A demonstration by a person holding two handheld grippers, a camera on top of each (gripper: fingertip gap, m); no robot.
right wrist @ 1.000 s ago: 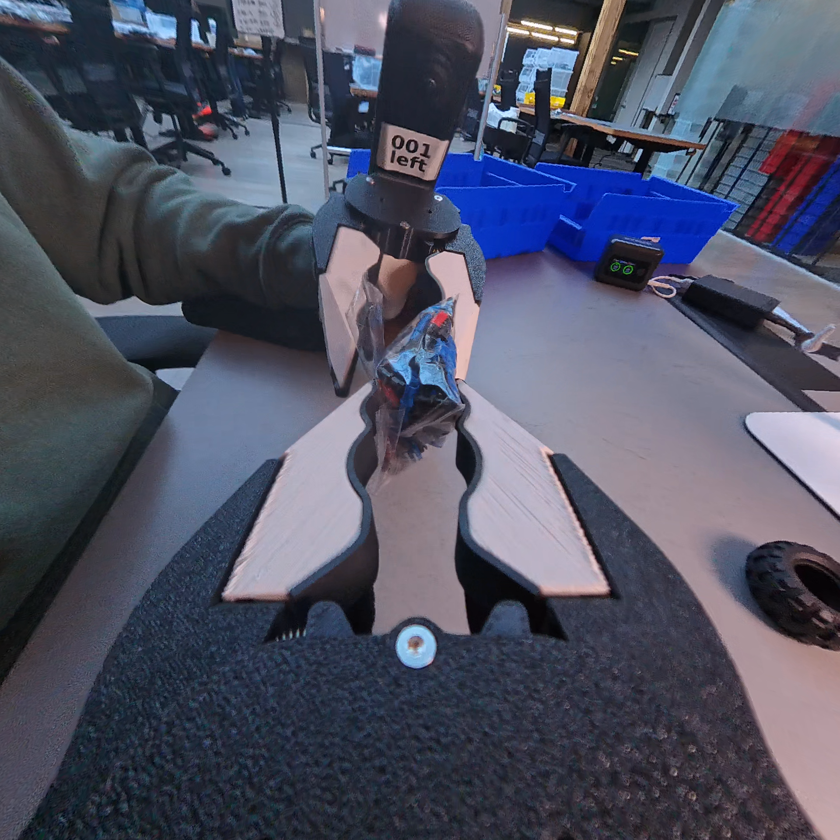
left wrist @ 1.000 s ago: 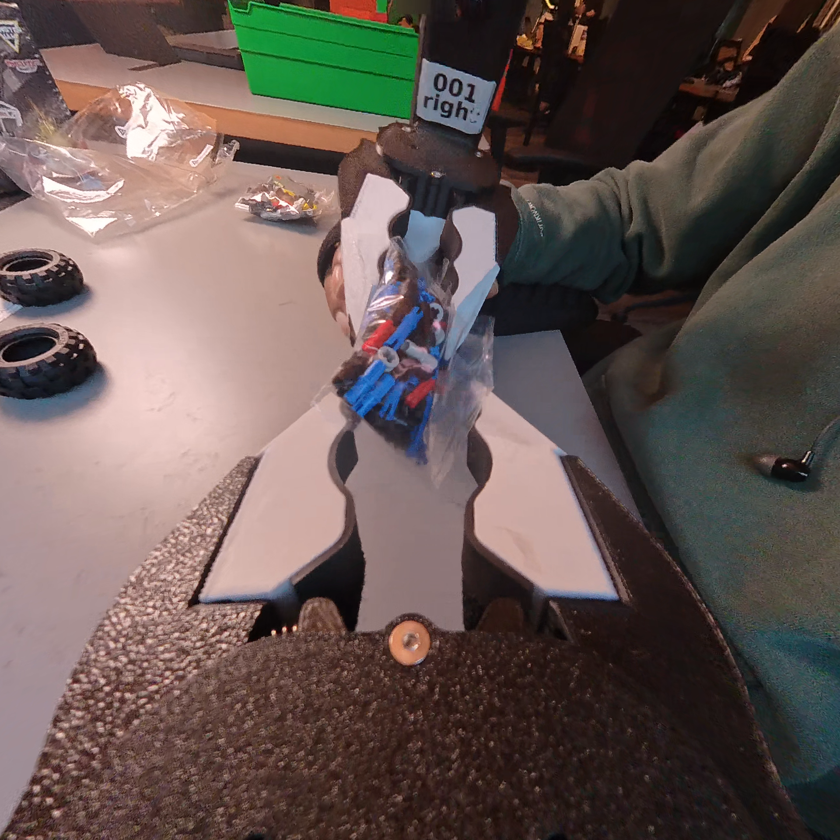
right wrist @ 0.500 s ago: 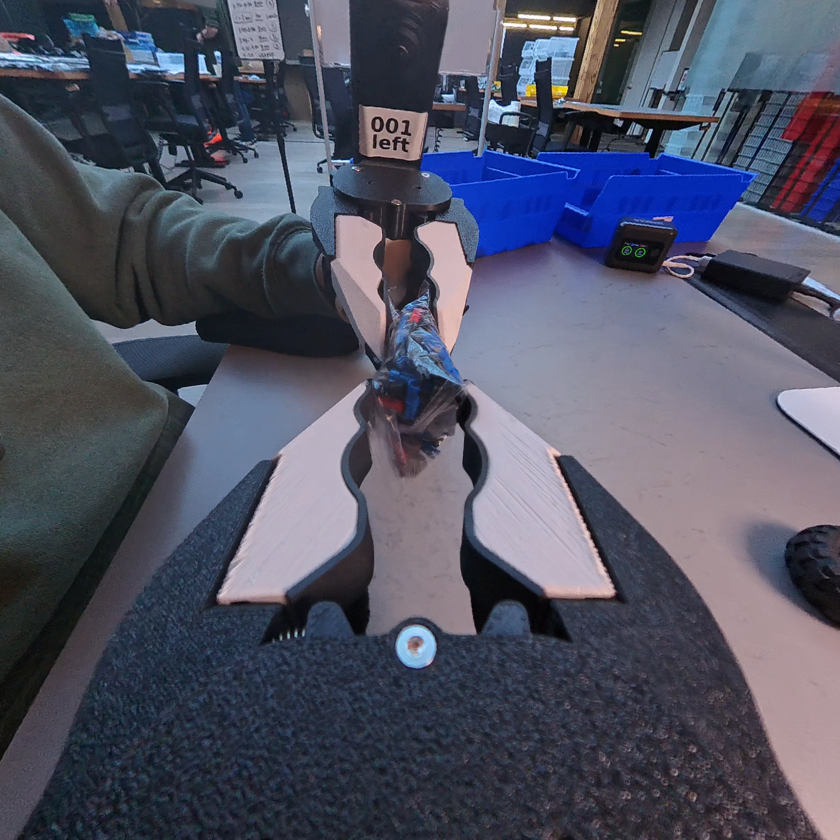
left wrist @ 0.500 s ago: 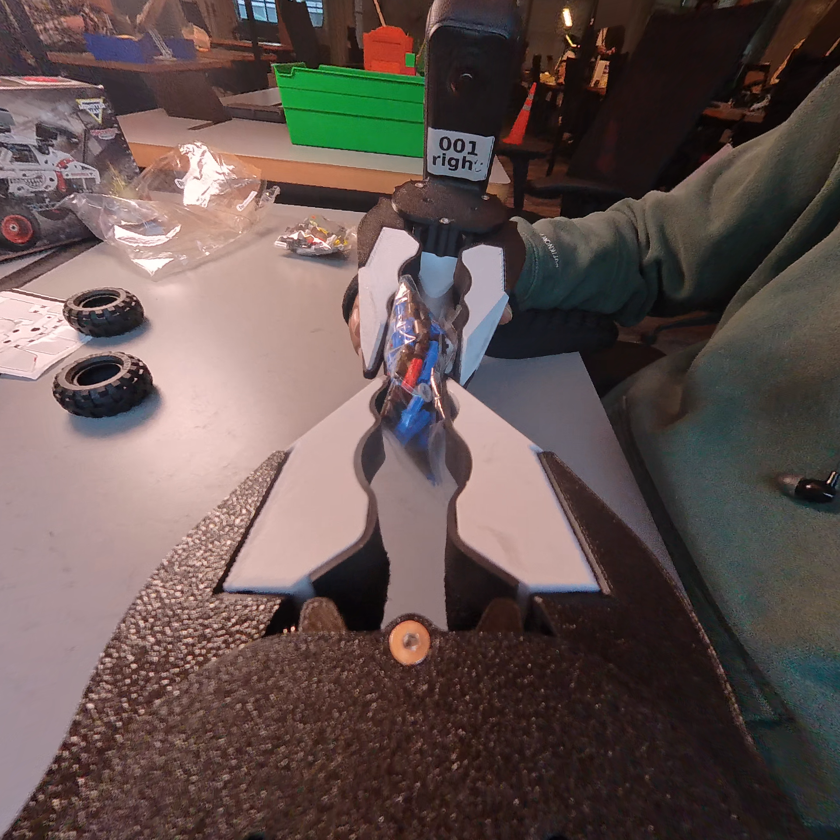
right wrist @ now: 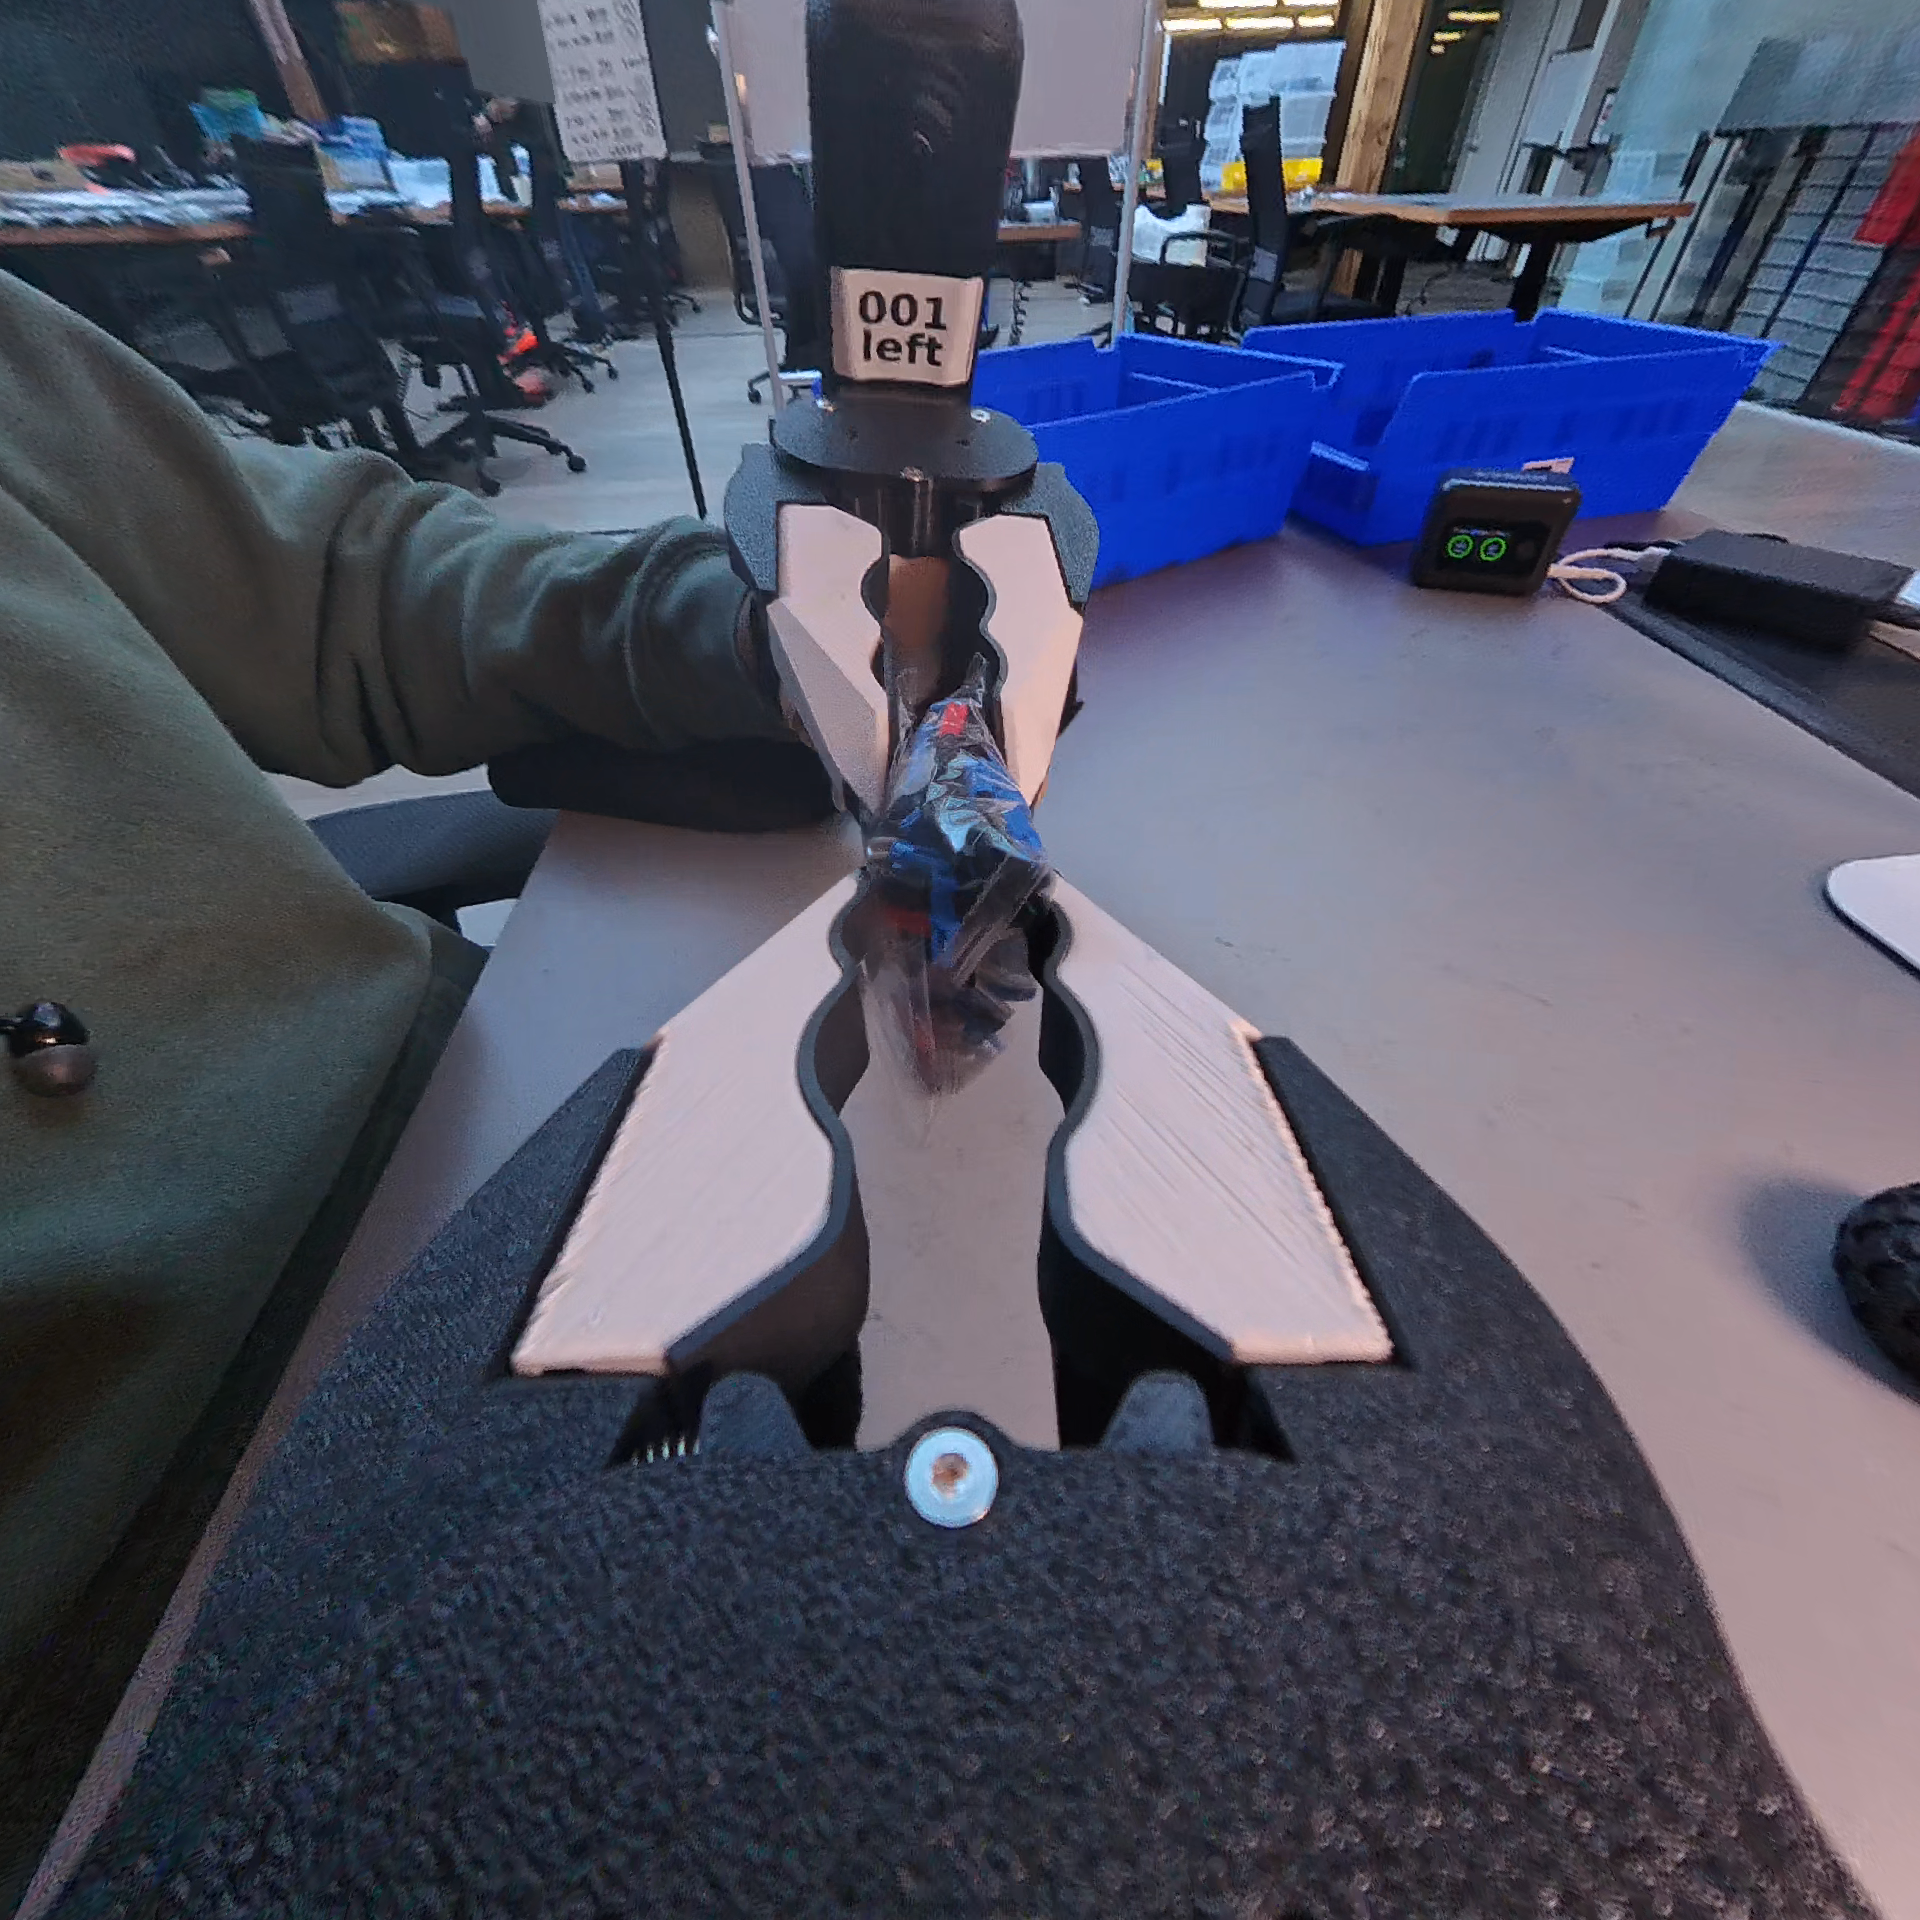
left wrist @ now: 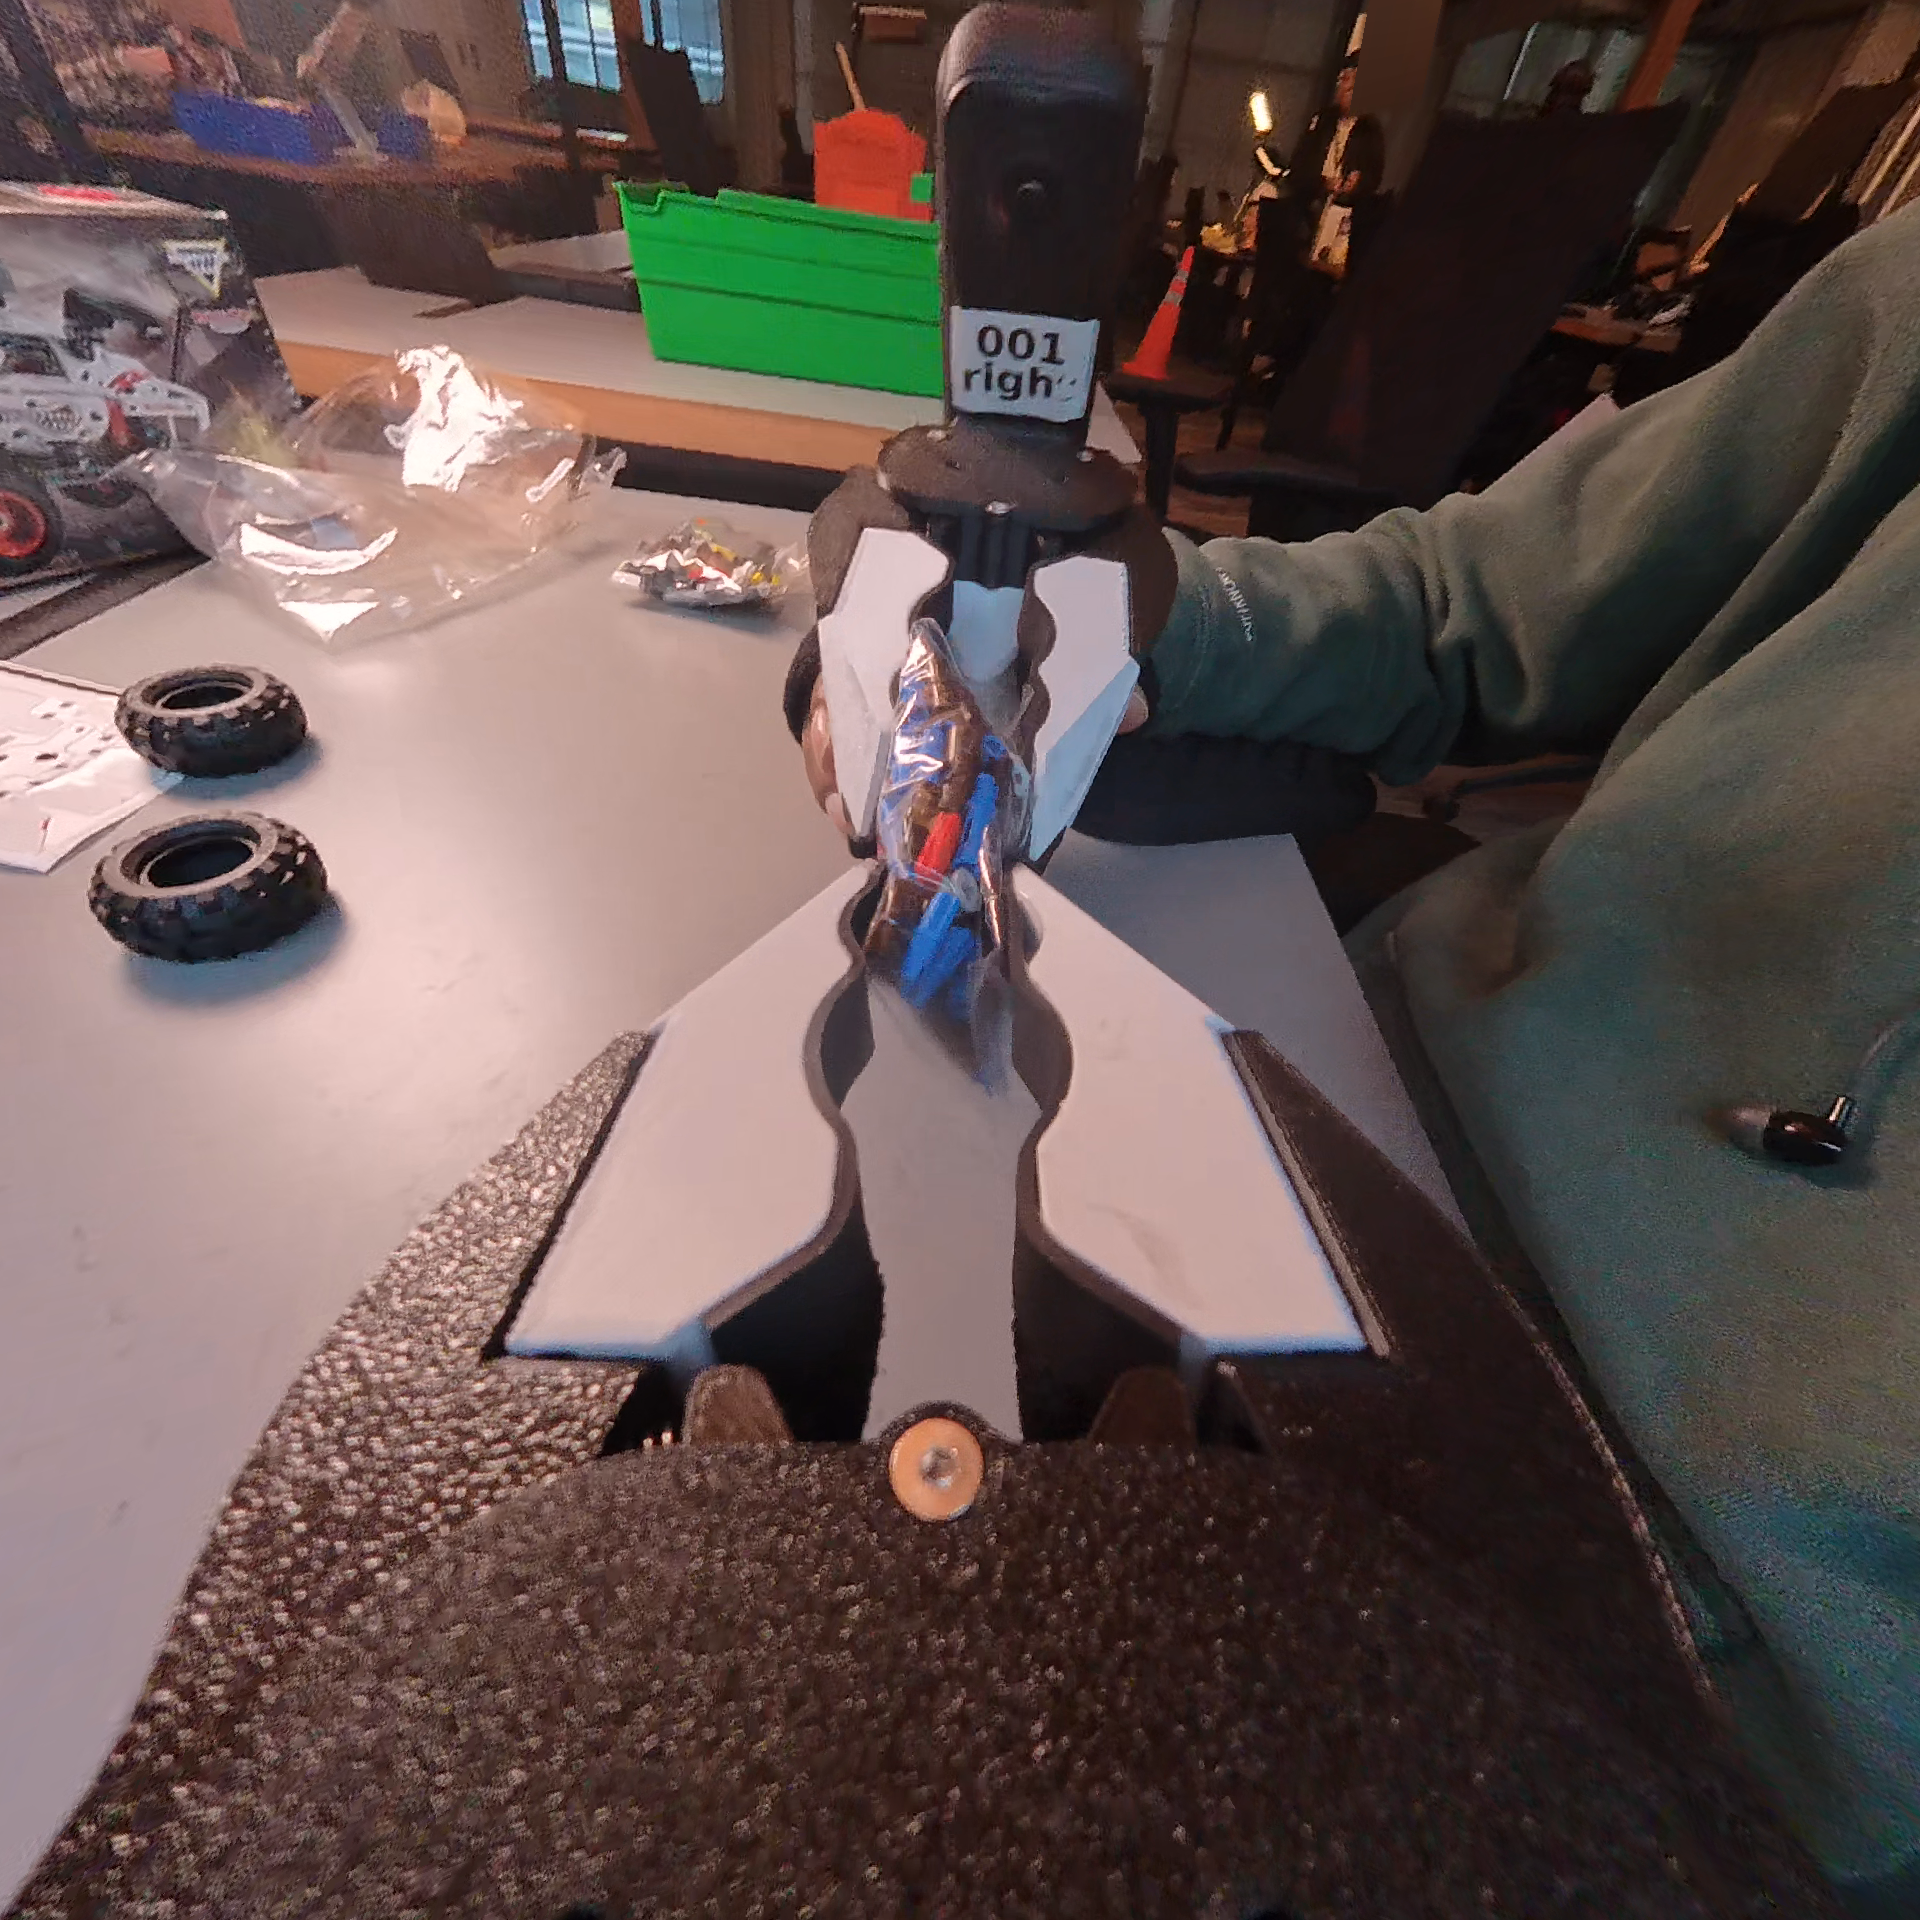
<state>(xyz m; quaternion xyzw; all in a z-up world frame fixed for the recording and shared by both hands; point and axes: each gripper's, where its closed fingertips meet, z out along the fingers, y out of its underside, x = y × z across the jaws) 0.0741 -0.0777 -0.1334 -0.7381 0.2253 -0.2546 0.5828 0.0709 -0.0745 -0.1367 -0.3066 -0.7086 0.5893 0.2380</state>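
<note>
A small clear plastic bag of blue, red and dark small parts hangs above the grey table, held between both grippers, which face each other tip to tip. My left gripper is shut on the bag's near end. The right gripper stands opposite, shut on the far end. In the right wrist view the right gripper pinches the bag and the left gripper grips it from the other side. A person's green sleeve is behind the right gripper.
Two black tyres, a paper sheet, an empty clear bag, a small parts bag and a toy truck box lie left. Blue bins, a small screen device and a tyre are on the other side. Left and right tips are no more than a few centimetres apart.
The bag has turned from broad side to edge-on and is squeezed narrower between the jaws. Both grippers have tilted up and levelled, and both still hold the bag.
</note>
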